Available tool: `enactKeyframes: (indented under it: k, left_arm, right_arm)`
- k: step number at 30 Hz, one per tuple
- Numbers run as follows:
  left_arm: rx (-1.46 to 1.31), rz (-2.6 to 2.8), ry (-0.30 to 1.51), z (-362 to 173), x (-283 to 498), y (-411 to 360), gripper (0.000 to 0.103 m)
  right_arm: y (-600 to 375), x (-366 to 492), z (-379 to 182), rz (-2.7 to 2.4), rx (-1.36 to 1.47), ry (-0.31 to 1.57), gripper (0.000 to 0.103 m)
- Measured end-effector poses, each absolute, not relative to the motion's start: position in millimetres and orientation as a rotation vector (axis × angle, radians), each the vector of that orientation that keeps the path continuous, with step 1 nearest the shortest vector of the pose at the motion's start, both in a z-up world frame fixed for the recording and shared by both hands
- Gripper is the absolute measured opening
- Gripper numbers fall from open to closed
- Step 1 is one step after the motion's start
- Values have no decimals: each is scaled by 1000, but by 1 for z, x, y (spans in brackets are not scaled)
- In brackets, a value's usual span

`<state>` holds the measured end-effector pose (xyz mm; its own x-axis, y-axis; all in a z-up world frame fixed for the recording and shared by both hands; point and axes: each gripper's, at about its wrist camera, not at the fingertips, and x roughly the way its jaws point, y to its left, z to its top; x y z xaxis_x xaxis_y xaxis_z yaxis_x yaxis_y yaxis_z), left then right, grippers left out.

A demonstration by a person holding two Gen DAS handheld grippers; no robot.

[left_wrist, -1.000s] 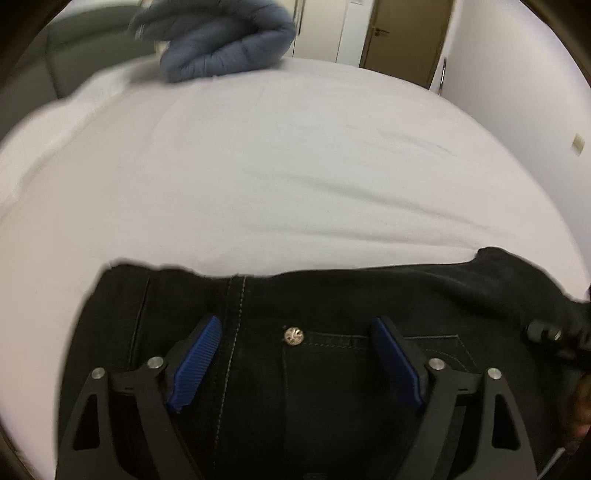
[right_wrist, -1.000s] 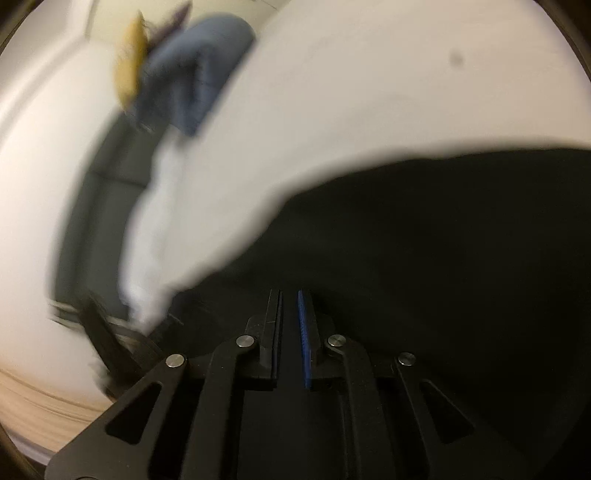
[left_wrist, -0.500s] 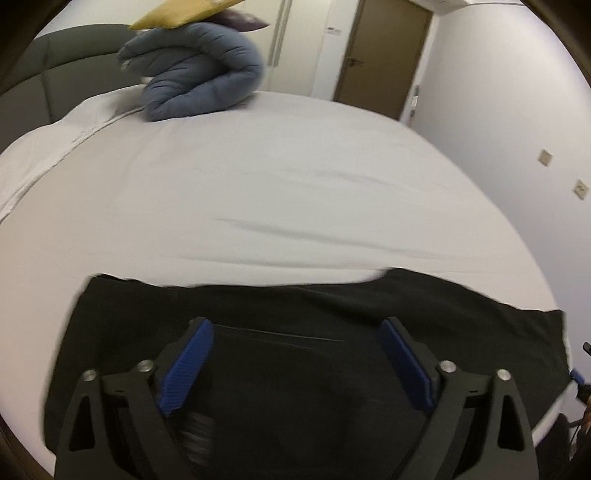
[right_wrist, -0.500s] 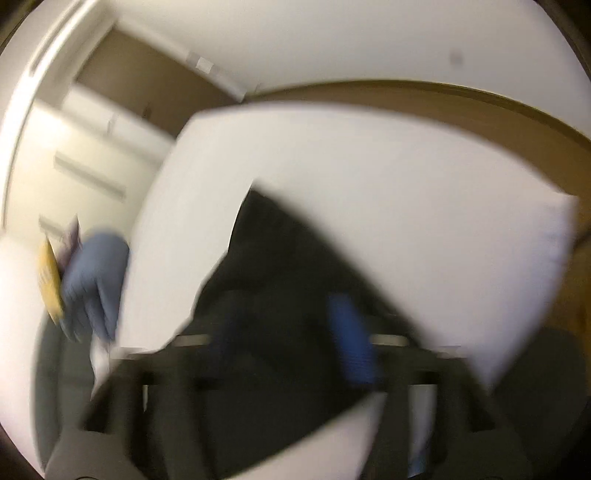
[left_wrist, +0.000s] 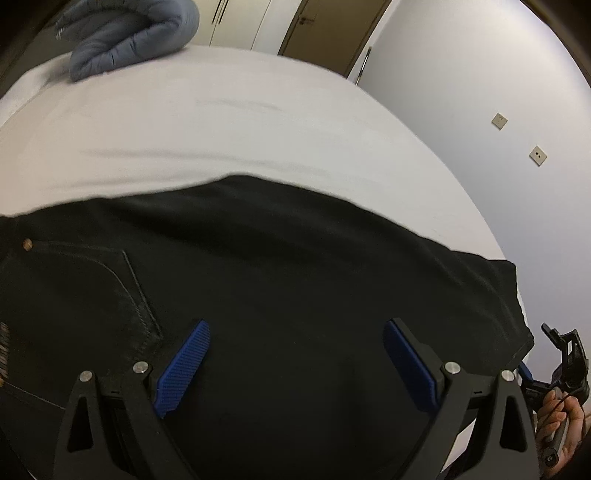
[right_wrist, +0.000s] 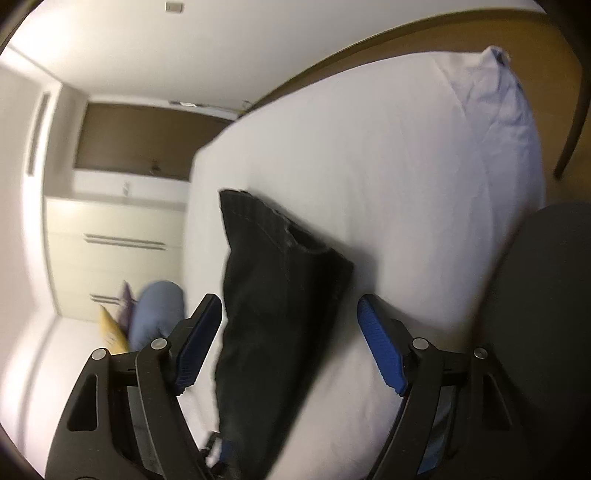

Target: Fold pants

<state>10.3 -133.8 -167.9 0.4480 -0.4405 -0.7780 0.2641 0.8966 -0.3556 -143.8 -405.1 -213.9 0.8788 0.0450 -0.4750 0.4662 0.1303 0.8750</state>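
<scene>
Two wide-apart, empty sets of blue-padded jaws frame my views: my left gripper (left_wrist: 295, 358) hovers over the black denim pants (left_wrist: 280, 280), my right gripper (right_wrist: 290, 343) at their hem end. They lie along the near edge of the white-sheeted bed (left_wrist: 221, 122), long axis left to right, bare sheet beyond. A rolled blue duvet (left_wrist: 129, 33) sits far off, near the brown door (left_wrist: 332, 33).
</scene>
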Motion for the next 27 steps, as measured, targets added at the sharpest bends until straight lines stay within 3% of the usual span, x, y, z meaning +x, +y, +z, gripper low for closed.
enactKeyframes:
  k: [6, 9, 11, 13, 15, 22, 27]
  left_arm:
    - [-197, -420, 1038, -180, 15, -135, 97]
    - [-186, -411, 1053, -182, 18, -137, 96]
    - [-179, -399, 1063, -183, 19, -140, 96]
    - [-171, -391, 1069, -184, 20, -143, 96]
    - [-167, -387, 1073, -184, 20, -143, 96]
    - [-181, -396, 1077, -186, 21, -143, 95]
    - [-207, -408, 1075, -185, 21, -133, 95]
  right_arm:
    - [-414, -143, -230, -303, 1518, 348, 49]
    - [-414, -137, -231, -311, 1509, 328, 46]
    - [-414, -125, -227, -307, 1501, 338, 37]
    - [-416, -119, -231, -303, 1513, 355, 19]
    - [-416, -115, -233, -317, 1509, 371, 10]
    - [-414, -99, -212, -388, 1359, 444, 8]
    - [-362, -48, -141, -386, 874, 573, 8]
